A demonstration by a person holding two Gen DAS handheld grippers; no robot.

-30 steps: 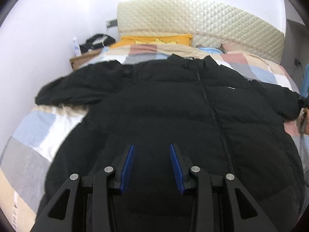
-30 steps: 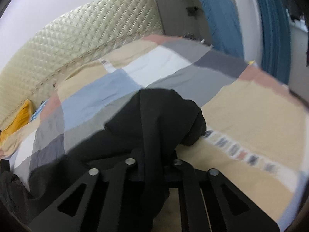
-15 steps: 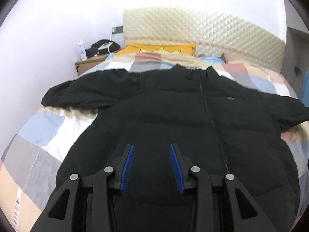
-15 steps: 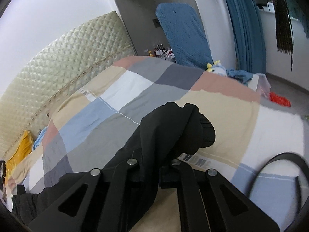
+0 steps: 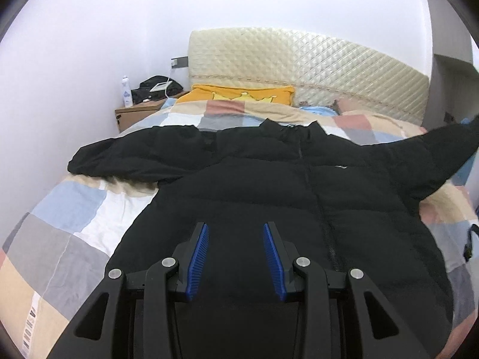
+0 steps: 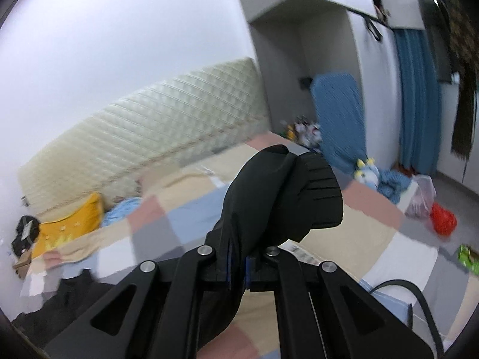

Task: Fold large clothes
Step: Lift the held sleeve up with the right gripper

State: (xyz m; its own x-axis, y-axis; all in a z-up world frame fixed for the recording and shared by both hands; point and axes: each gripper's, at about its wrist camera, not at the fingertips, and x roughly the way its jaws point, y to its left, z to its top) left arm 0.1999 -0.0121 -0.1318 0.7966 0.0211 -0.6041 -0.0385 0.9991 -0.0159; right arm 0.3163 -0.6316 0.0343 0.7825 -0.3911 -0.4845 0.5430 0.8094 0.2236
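Observation:
A black puffer jacket [image 5: 269, 185] lies front up on the patchwork bed [image 5: 74, 209], zip closed, collar toward the headboard. Its left sleeve [image 5: 134, 158] rests flat on the quilt. Its right sleeve [image 5: 443, 146] is lifted off the bed at the right edge. My left gripper [image 5: 235, 233] hovers over the jacket's lower body, blue pads apart, nothing between them. My right gripper [image 6: 236, 264] is shut on the sleeve [image 6: 269, 197] near its ribbed cuff [image 6: 320, 197], holding it high above the bed.
A quilted headboard [image 5: 314, 68] and a yellow pillow [image 5: 239, 94] are at the far end. A bedside table [image 5: 134, 113] with a bottle and dark items stands left. Right of the bed are a blue draped chair [image 6: 338, 113], blue curtain [image 6: 416, 95], toys and bags on the floor.
The right gripper has risen sharply with the sleeve, which now hangs in the air. The left gripper has drawn back and up a little, still empty.

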